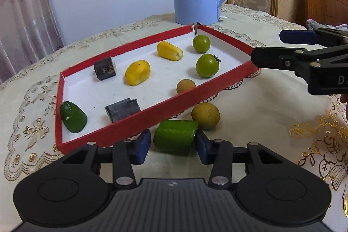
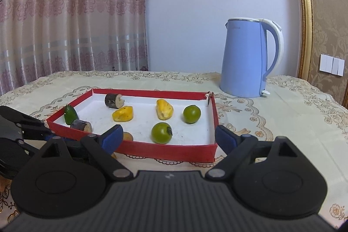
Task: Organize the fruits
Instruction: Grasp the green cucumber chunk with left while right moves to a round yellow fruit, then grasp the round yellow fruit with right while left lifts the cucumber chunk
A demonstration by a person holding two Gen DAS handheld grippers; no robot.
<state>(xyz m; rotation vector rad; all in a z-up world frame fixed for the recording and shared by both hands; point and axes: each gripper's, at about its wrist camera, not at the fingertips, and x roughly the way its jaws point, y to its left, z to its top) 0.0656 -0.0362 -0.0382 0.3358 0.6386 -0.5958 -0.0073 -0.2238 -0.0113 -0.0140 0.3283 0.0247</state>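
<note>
Lace-patterned tablecloth, red tray of fruit.
Left gripper pinches a green cucumber chunk; right gripper spread wide, empty.

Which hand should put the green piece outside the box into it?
Left. Its tongs already sit on either side of the green piece, beside the red box. The right tongs are open and empty.

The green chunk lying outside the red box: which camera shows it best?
The left wrist view: the green chunk lies whole between the left gripper pads. The right wrist view shows none of it; its own gripper hides that spot.
</note>
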